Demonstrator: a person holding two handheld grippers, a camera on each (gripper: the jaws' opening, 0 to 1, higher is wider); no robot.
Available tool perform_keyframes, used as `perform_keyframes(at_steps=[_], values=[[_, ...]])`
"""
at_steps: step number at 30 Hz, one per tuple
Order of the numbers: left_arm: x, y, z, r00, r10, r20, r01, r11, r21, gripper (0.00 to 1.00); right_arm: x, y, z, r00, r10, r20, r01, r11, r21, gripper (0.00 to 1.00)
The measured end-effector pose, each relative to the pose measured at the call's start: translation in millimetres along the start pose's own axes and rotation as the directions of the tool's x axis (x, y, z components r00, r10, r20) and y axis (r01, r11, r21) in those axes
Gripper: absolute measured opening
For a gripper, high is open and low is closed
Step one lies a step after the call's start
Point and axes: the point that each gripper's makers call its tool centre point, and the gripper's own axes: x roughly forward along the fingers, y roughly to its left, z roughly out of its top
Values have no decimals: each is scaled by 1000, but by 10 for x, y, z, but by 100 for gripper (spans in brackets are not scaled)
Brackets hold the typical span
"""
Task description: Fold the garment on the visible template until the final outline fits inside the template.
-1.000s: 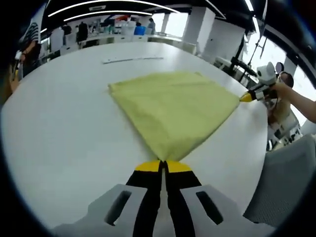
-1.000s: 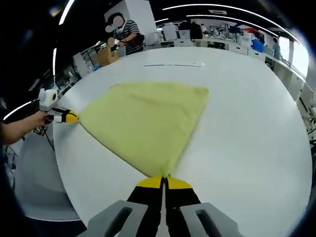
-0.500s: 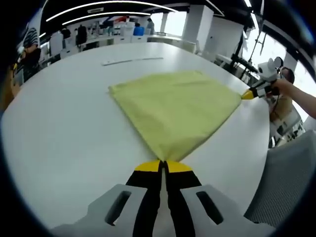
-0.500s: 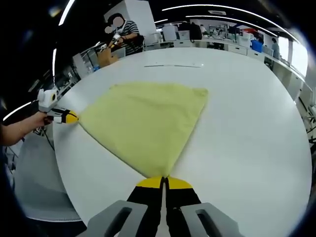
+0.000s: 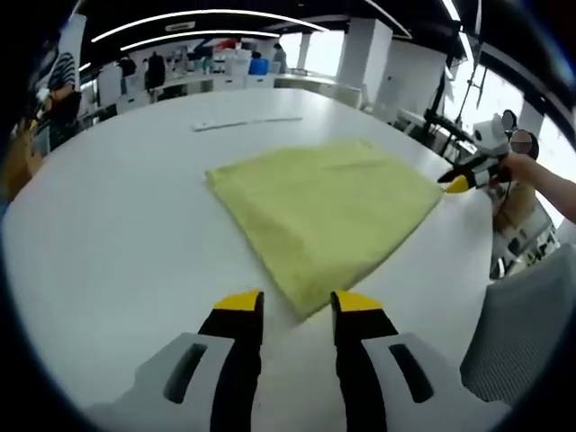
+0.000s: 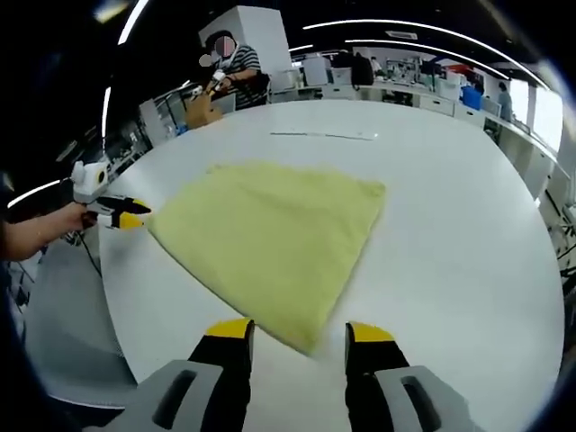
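Observation:
A yellow-green garment (image 5: pixel 324 207) lies folded flat on the round white table (image 5: pixel 117 252). In the left gripper view its near corner points into the gap of my open left gripper (image 5: pixel 297 306), free of the jaws. My right gripper (image 5: pixel 461 183) shows at the cloth's right corner, held by a hand. The right gripper view has the garment (image 6: pixel 270 243) on the table (image 6: pixel 450 252), its near corner lying loose before my open right gripper (image 6: pixel 300 335). My left gripper (image 6: pixel 126 219) sits open at the cloth's left corner.
A thin pale strip (image 5: pixel 243 123) lies on the table beyond the garment, also the strip (image 6: pixel 324 135) in the right gripper view. A grey chair (image 5: pixel 531 333) stands off the table edge. A person (image 6: pixel 236 67) and desks are in the background.
Both grippers have opened and let go of the garment's corners. The cloth has settled flat on the table, and both cameras have drawn back slightly.

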Motion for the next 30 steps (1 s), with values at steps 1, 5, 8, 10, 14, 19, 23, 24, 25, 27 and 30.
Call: perform_keyframes(at_steps=[1, 5, 8, 10, 14, 19, 23, 24, 25, 27, 30], values=[[-9, 3, 19, 1000, 10, 2, -10, 1000, 7, 40, -5, 15, 17, 1000, 4, 4, -4, 1000, 2, 49], [-38, -6, 64, 1000, 22, 12, -22, 1000, 6, 54, -37, 63, 96, 1000, 2, 27, -1, 1000, -27, 62], [-67, -33, 96, 1000, 23, 21, -23, 1000, 9, 60, -72, 87, 136, 999, 5, 39, -3, 999, -37, 66], [-92, -54, 120, 999, 25, 30, -25, 1000, 8, 64, -108, 102, 160, 999, 1, 50, 1, 999, -44, 71], [-155, -102, 162, 998, 33, 46, -33, 999, 15, 73, -181, 166, 217, 997, 7, 75, -3, 998, -60, 77], [-269, -156, 219, 997, 28, 67, -29, 1000, 11, 80, -286, 286, 298, 994, 29, 103, -21, 997, -80, 88], [-344, -185, 244, 996, 31, 79, -31, 1000, 1, 87, -372, 383, 358, 992, 37, 122, -26, 995, -96, 94], [-360, -194, 253, 996, 31, 87, -31, 1000, -1, 89, -395, 416, 375, 991, 42, 127, -29, 995, -99, 97], [-383, -208, 260, 995, 29, 95, -29, 1000, -4, 90, -410, 433, 384, 991, 43, 130, -30, 994, -101, 98], [-417, -222, 258, 994, 34, 101, -33, 999, -12, 94, -443, 470, 398, 990, 47, 133, -32, 993, -110, 99], [-446, -262, 230, 994, 31, 100, -33, 999, 17, 99, -492, 522, 408, 989, 53, 139, -38, 993, -113, 99]])
